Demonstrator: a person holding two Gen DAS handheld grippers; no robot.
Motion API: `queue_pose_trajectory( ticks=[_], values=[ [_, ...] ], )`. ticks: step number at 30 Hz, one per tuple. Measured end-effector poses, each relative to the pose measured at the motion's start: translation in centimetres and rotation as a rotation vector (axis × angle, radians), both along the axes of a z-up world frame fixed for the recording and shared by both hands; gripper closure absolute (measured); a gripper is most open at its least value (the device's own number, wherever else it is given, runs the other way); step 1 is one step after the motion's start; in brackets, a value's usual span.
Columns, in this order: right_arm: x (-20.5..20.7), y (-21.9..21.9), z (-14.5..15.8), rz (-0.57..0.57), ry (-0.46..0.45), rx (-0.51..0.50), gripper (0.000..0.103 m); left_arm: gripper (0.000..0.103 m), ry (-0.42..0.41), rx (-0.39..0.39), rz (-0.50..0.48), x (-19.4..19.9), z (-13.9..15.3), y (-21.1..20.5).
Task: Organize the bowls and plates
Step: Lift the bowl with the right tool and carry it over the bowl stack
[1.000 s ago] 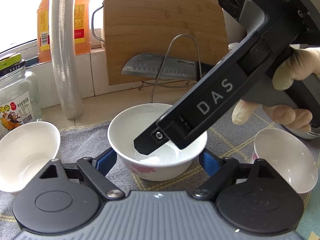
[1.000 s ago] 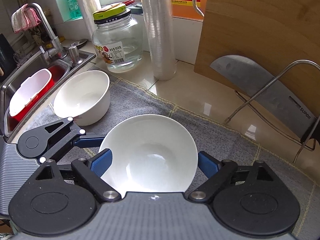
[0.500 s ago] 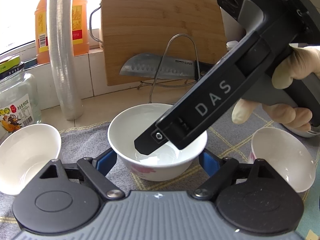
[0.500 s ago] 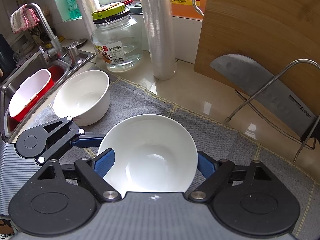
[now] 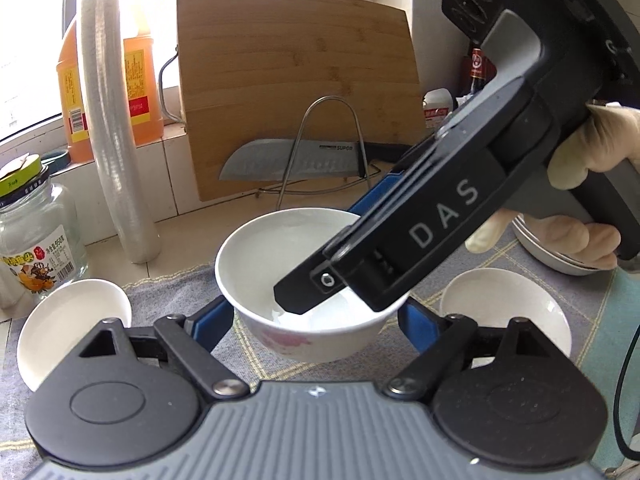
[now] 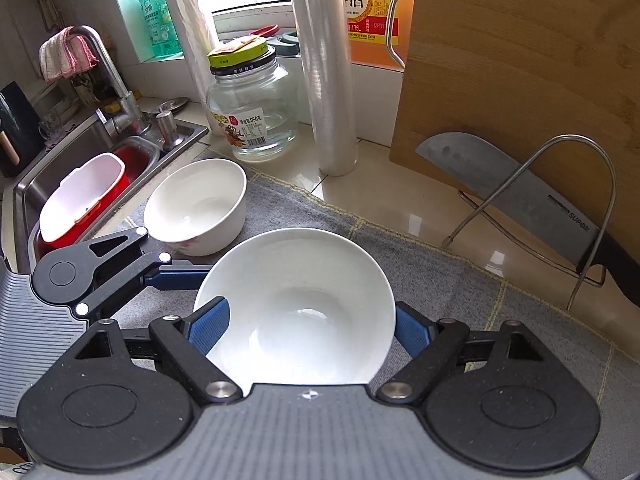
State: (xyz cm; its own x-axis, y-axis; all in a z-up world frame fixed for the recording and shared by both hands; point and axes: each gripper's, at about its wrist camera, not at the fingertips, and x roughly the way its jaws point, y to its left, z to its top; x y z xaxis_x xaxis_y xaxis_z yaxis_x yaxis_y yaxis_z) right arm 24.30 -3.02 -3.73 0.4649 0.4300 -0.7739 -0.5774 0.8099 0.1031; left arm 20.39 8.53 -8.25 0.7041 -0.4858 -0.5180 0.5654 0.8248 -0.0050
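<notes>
Nearest the lens in the left wrist view, the left tool (image 5: 316, 324) is clamped on a white bowl (image 5: 280, 256) with a pink flower on its side, one blue pad on each flank of the wall. The right tool (image 6: 308, 328), in its own view, has its blue pads against both sides of what looks to be the same bowl, gripping it too; from the left view its black body reaches down over the bowl's rim at about 3 o'clock, held by a gloved hand (image 5: 560, 216).

The step in hand looks like lifting this bowl off the grey cloth (image 6: 460, 272) with both tools. The next move probably calls for carrying it level to another bowl and nesting it there, with even pressure so the smooth wall does not slip.

A second white bowl (image 6: 200, 204) sits at 10 o'clock in the right view, and a third bowl (image 5: 508, 304) at 4 o'clock in the left view, both apart from the held one.

Farther off on the pale tabletop (image 6: 400, 200) stand a glass jar (image 6: 256, 108), a roll of cling film (image 6: 324, 60), and a wooden cutting board (image 5: 296, 92) with a knife (image 5: 288, 160) on a wire rack. A steel sink (image 6: 48, 184) lies at 9 o'clock.
</notes>
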Motion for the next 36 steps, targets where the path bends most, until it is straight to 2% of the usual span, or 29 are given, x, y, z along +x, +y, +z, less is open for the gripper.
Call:
queue_pose_trajectory(
  ticks=[8, 20, 36],
  values=[
    [-3.7, -1.8, 1.4, -0.031, -0.022, 0.003, 0.012, 0.014, -0.012, 0.01, -0.065, -2.6, 1.4, -1.0],
    [-8.3, -5.0, 1.5, -0.132, -0.014, 0.036, 0.012, 0.014, -0.013, 0.018, -0.154, -5.8, 2.1, -3.3],
    [-10.0, -8.8, 1.0, -0.232, -0.008, 0.009, 0.012, 0.014, -0.007, 0.009, -0.25, -6.2, 1.2, -6.5]
  ],
)
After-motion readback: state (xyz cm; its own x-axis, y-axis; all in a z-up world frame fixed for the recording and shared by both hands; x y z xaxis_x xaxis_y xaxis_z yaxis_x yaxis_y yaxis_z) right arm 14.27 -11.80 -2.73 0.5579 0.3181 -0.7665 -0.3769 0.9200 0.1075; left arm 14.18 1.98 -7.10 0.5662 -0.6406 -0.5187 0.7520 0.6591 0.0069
